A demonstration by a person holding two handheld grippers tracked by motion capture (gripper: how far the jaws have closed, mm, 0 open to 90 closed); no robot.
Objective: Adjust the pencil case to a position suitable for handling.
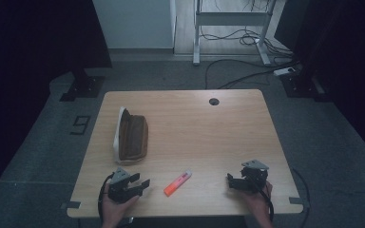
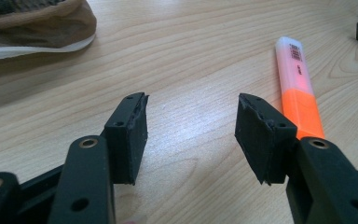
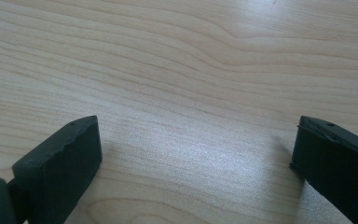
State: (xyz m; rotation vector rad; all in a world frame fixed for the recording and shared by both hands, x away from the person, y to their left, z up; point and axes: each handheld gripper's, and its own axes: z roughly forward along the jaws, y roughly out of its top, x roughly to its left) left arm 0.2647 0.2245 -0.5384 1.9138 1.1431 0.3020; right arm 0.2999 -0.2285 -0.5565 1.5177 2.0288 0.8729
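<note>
Nearby, brown pouch [image 1: 133, 136] lies apart from orange highlighter [image 1: 177, 183] on table [image 1: 209, 128]

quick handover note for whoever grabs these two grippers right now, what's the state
Left gripper: jaws open, nothing between them, low over the table's near left, aimed toward the orange highlighter with the clear cap.
Right gripper: jaws open and empty, low at the near right.
The highlighter lies flat on the light wooden table between the two grippers, touched by neither.
Brown fabric pencil case: far left, lying on its side.
Done: nothing visibly moved or gripped.
Left: probably pick up the highlighter, perhaps for the case.
</note>
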